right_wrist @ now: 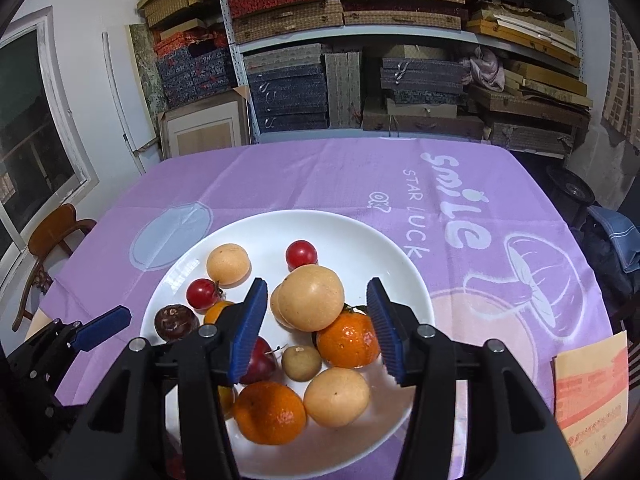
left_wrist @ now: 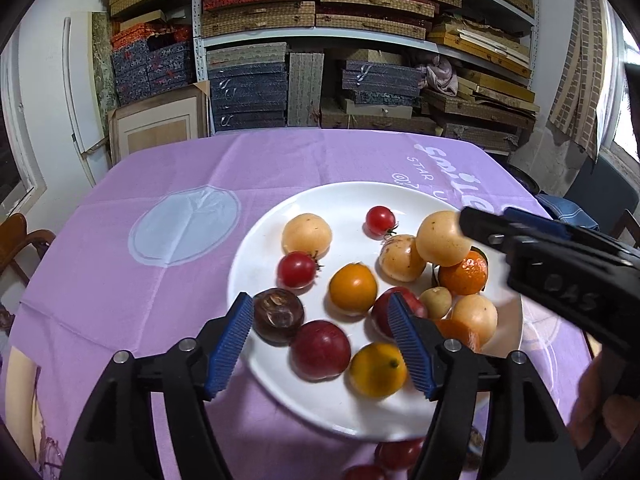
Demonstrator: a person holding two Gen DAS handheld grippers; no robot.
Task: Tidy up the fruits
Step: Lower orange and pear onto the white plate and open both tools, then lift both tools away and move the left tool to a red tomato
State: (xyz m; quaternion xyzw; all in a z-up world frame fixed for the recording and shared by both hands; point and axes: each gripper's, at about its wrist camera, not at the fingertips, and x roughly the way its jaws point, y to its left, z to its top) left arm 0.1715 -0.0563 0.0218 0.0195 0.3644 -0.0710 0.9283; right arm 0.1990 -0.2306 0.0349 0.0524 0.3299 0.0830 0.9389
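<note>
Hovering over a white plate [left_wrist: 256, 264] on a lilac cloth [left_wrist: 120, 272]: left gripper [left_wrist: 320, 344] released, jaws gaping, nothing clasped, a dark red plum [left_wrist: 320, 350] lying between the ribbed blue pads. Right gripper [right_wrist: 316, 328] likewise released, framing a tan round fruit [right_wrist: 311, 297] without touching. Showing on the glossy plate: two cherry tomatoes, two bumpy tangerines, smooth yellow-orange and tan fruits.

A: Where does the plate [right_wrist: 400, 264] sit?
B: On the tablecloth [right_wrist: 320, 176], near side, fruits [right_wrist: 316, 298] piled in it, mostly toward its right.
A: Behind the table?
B: Shelves [right_wrist: 360, 40] stacked with boxes. A chair [right_wrist: 52, 236] stands left.
</note>
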